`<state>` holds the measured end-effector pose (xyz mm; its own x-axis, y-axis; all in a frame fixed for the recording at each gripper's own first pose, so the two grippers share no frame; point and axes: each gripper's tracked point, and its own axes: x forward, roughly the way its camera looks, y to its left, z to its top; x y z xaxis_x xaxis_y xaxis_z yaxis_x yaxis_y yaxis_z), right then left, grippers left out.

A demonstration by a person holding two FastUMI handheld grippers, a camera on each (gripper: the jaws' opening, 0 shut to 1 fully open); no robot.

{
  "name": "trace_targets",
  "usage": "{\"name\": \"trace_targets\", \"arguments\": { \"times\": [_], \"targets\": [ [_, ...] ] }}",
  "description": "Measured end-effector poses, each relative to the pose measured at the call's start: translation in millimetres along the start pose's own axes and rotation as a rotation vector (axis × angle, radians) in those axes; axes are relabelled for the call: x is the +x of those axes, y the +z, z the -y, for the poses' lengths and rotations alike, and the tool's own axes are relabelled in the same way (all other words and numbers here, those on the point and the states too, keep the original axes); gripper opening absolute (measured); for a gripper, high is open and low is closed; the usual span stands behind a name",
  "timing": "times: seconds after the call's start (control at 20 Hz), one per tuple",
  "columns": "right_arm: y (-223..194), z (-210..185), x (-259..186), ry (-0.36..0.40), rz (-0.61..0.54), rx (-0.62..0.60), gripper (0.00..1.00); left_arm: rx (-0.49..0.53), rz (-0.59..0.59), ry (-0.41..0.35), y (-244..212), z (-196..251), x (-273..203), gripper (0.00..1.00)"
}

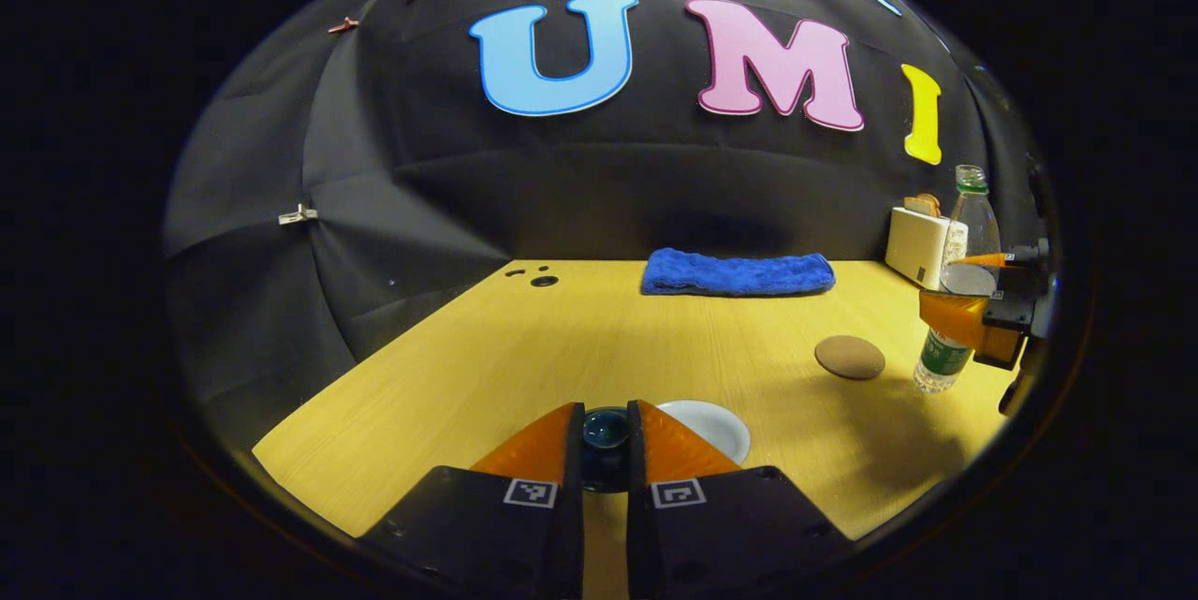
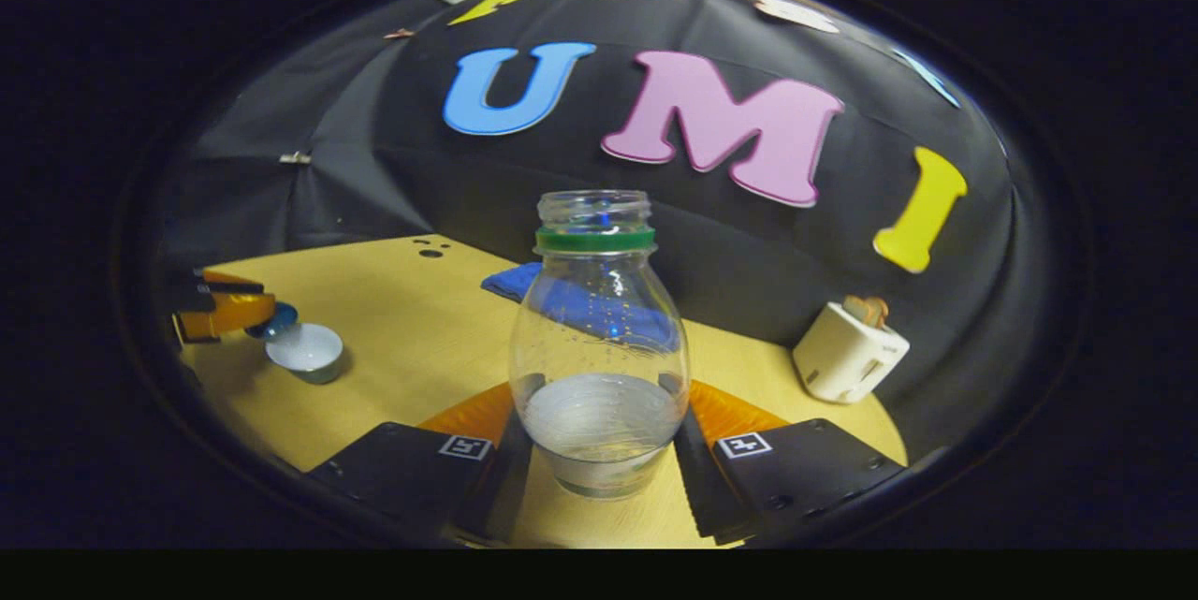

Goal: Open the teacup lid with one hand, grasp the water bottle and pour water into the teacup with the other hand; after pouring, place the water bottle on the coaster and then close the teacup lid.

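My left gripper [image 1: 606, 424] is shut on the dark blue knob of the teacup lid [image 1: 606, 439]. The open white teacup [image 1: 716, 422] sits just beyond it to the right. In the right gripper view that lid [image 2: 277, 321] hangs by the cup's [image 2: 309, 349] far-left rim, held by the left gripper [image 2: 245, 314]. My right gripper [image 2: 599, 417] is shut on the clear water bottle [image 2: 599, 347], uncapped, green neck ring, water in its lower part. In the left gripper view the bottle [image 1: 953, 300] leans slightly, just right of the round brown coaster [image 1: 850, 357], gripped by the right gripper [image 1: 978, 305].
A folded blue towel [image 1: 737, 272] lies at the back of the wooden table [image 1: 524, 357]. A white toaster [image 2: 847, 352] with bread stands at the back right corner. Small dark holes [image 1: 543, 280] mark the back left of the tabletop.
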<state>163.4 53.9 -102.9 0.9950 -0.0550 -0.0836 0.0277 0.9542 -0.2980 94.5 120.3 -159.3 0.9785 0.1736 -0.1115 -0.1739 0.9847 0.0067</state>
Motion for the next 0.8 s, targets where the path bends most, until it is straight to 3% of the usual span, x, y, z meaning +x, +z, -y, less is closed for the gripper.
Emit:
{"name": "trace_targets", "arguments": {
  "times": [0.2,0.3,0.4,0.65,0.7,0.8],
  "targets": [
    [15.7,-20.1,15.7,0.056,0.045,-0.179,0.72,-0.019,0.020,0.026,5.0,-16.9,-3.2,0.22],
    [19.1,-32.5,21.7,0.085,0.065,-0.262,0.72,-0.013,0.030,0.032,6.1,-25.7,-5.7,0.18],
    [21.7,-43.9,26.8,0.113,0.088,-0.344,0.72,0.011,0.050,0.029,8.9,-32.5,-8.9,0.22],
    [21.7,-69.1,34.4,0.151,0.125,-0.508,0.72,-0.071,0.076,0.005,14.9,-51.7,-16.8,0.22],
    [21.0,-73.3,34.8,0.157,0.132,-0.537,0.71,-0.089,0.076,0.008,15.0,-55.9,-18.0,0.27],
    [19.9,-82.2,36.1,0.170,0.148,-0.591,0.71,-0.104,0.079,0.011,16.0,-62.0,-18.9,0.22]
  ]
}}
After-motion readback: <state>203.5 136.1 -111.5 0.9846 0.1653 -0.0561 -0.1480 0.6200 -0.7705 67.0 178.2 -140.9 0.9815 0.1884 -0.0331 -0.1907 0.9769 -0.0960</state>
